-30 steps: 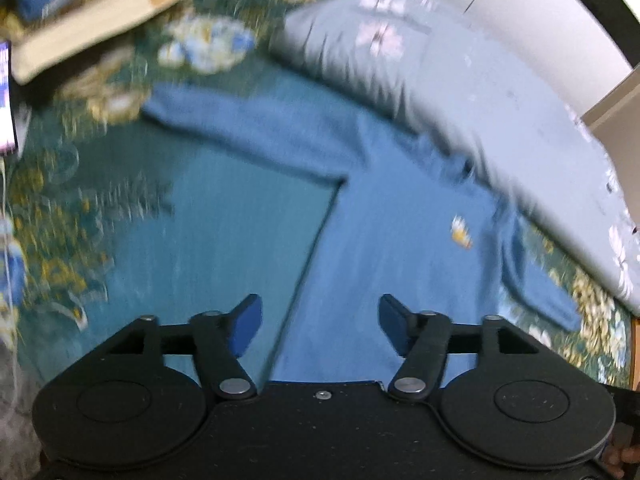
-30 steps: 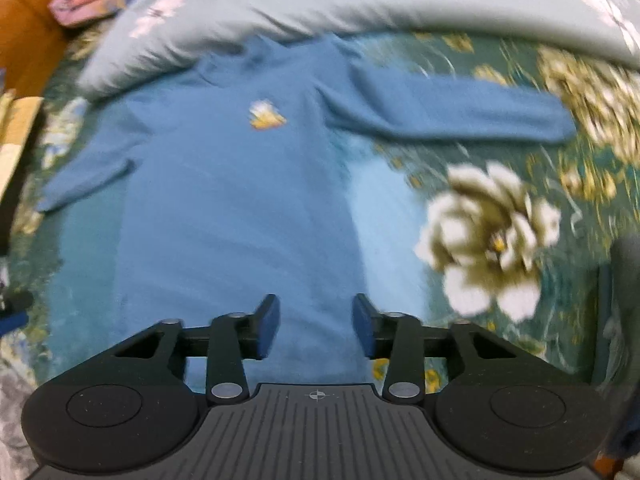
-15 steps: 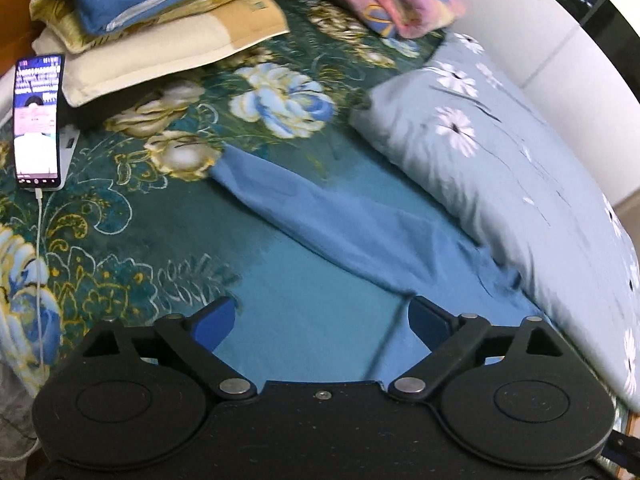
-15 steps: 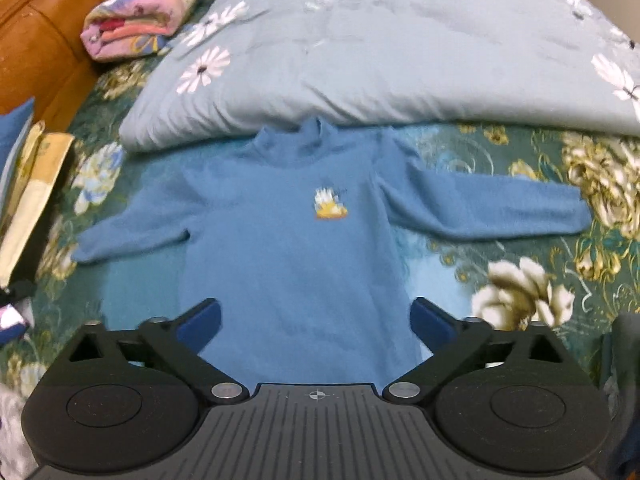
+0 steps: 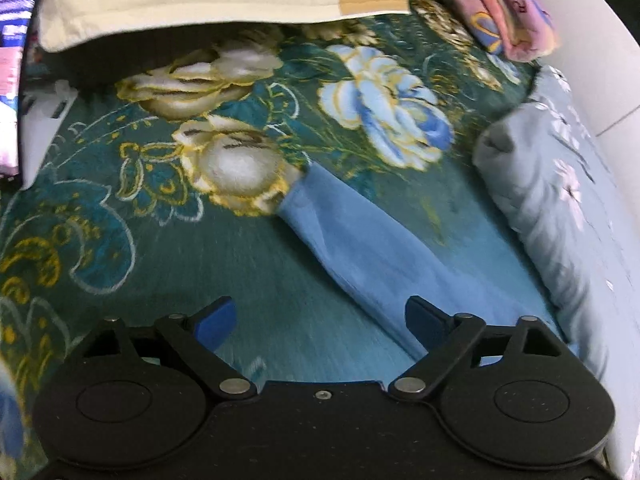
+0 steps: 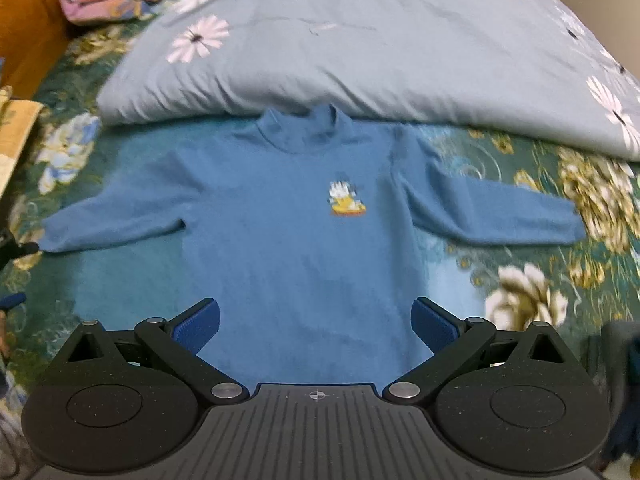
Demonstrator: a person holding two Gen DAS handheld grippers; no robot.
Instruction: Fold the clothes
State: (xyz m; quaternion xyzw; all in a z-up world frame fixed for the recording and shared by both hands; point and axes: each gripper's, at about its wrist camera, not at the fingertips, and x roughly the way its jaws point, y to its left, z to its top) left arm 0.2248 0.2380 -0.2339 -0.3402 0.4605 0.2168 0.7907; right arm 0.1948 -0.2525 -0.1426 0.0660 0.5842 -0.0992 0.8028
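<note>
Blue sweater [image 6: 296, 232] spread flat, front up, on floral bedspread [image 5: 132, 216], collar against grey duvet [image 6: 360, 48], sleeves out for folding. Left gripper [image 5: 320, 320] now nearer the sleeve [image 5: 360, 248], narrowing slightly, empty. Right gripper [image 6: 316, 320] gaping, empty, wider than before.

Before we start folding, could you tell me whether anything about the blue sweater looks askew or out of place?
Nothing stands out: the blue high-necked sweater lies flat, front up, both sleeves spread on the green floral bedspread, its collar touching the pale blue quilt.
</note>
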